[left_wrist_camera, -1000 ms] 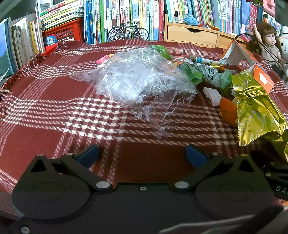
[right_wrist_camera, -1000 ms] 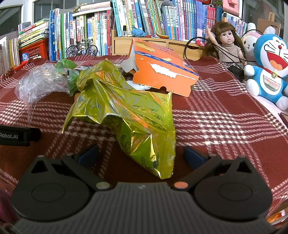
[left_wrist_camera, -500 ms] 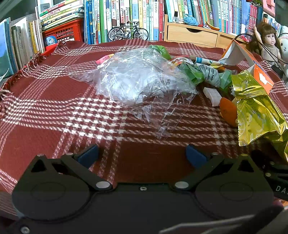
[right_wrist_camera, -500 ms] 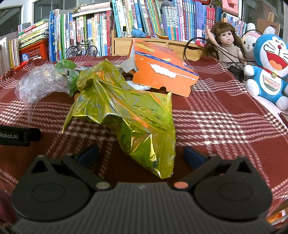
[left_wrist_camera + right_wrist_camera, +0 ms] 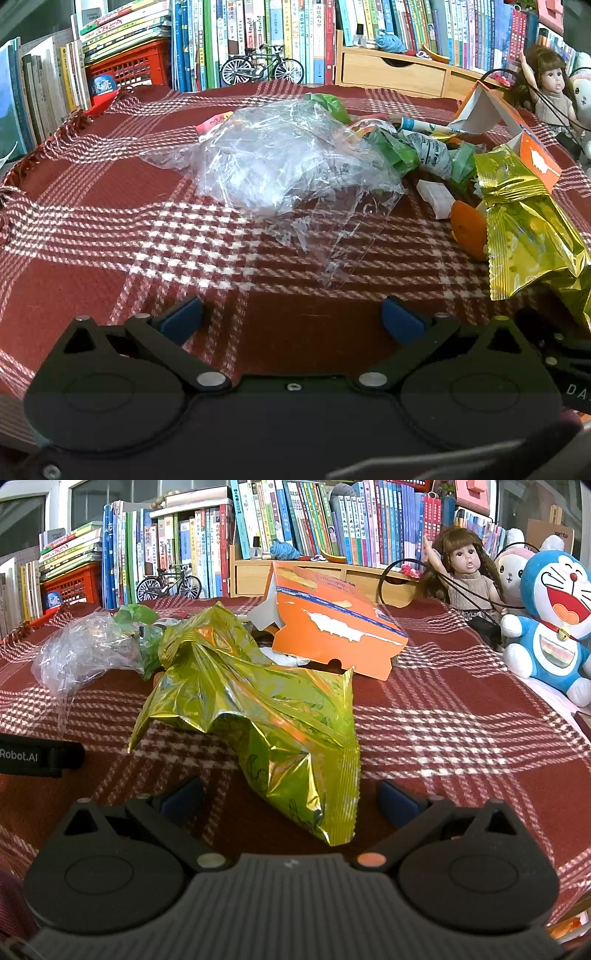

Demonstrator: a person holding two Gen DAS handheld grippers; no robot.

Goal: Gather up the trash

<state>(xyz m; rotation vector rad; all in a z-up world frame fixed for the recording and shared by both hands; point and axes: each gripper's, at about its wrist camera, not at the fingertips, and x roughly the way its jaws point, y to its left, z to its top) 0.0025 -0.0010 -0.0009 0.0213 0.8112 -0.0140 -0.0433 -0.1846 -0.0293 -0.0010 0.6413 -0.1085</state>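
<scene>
Right wrist view: nothing has shifted; both tongs, left tongs and right tongs, stay spread, empty.

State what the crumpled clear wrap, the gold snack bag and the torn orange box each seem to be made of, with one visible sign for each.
Clear wrap: thin plastic film, likely; see-through, creased, glinting.
Gold snack bag: metallised foil-plastic, apparently; mirror-like sheen, crimped sealed edge.
Orange box: printed cardboard, it seems; the tear exposes a white paper layer and the panels hold stiff folds.
</scene>
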